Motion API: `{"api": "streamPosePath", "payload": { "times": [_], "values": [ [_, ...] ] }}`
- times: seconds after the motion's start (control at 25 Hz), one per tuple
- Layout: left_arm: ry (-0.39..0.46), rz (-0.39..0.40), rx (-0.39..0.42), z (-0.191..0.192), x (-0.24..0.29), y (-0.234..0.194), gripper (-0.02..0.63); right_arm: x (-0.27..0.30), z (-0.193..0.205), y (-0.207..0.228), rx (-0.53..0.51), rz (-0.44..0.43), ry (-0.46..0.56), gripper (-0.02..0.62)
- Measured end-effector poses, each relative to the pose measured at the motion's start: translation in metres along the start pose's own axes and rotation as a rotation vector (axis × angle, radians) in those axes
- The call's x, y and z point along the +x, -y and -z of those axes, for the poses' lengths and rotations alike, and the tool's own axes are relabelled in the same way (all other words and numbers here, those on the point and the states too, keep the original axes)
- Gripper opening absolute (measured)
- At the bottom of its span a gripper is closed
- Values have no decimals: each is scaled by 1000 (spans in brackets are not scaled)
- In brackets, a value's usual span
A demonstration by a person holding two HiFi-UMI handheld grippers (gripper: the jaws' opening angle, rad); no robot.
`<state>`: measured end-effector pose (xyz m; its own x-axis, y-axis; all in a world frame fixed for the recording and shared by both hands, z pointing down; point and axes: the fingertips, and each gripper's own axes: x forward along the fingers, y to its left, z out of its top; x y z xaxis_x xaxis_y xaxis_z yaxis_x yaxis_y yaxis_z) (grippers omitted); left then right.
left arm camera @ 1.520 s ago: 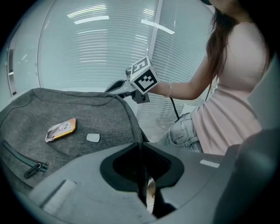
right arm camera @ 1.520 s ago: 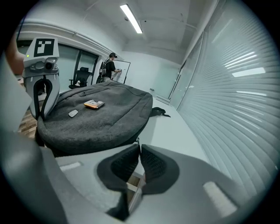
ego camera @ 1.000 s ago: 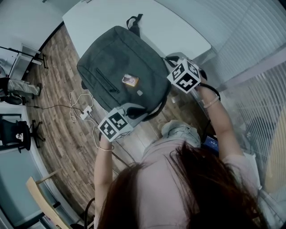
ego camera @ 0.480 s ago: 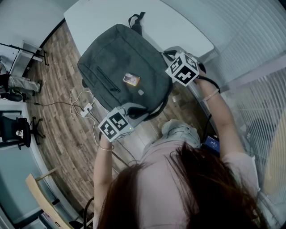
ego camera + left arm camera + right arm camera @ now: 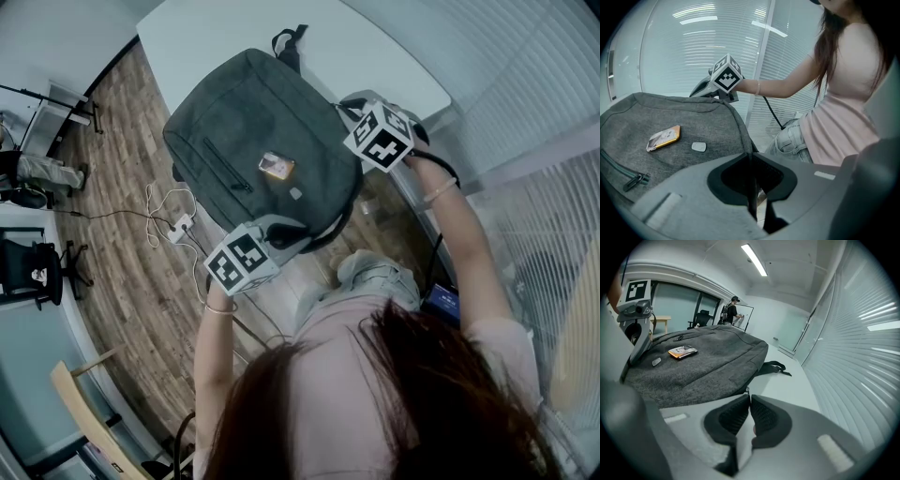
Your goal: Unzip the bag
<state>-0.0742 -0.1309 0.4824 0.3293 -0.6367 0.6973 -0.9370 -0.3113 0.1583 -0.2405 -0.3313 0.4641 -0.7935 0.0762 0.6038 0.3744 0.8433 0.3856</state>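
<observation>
A dark grey backpack [image 5: 253, 131] lies flat on the white table [image 5: 375, 66], with an orange tag [image 5: 274, 166] on its face. My left gripper [image 5: 281, 230] is at the bag's near corner. Its jaws are shut on a thin dark strip of the bag [image 5: 751, 187]. My right gripper [image 5: 345, 108] is at the bag's right side edge, with its jaws shut on the small zipper pull [image 5: 747, 391]. The bag [image 5: 703, 366] fills the left half of the right gripper view, and its carry handle [image 5: 776, 367] lies on the table beyond.
The table's near edge runs under the bag's near corner. Cables and a power strip [image 5: 178, 225] lie on the wood floor at the left, near an office chair [image 5: 37, 281]. A blinds-covered glass wall [image 5: 525, 112] stands at the right. A person [image 5: 729, 310] stands far off.
My right gripper has slid a little along the bag's side edge, away from me. The left gripper and the bag have stayed put.
</observation>
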Motion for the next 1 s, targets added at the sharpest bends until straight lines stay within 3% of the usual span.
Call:
{"api": "streamPosePath", "payload": {
  "times": [1.0],
  "values": [
    [16,16,-36,-5,4,0,40,24,-13,12,-124,-16,65,26]
  ]
}}
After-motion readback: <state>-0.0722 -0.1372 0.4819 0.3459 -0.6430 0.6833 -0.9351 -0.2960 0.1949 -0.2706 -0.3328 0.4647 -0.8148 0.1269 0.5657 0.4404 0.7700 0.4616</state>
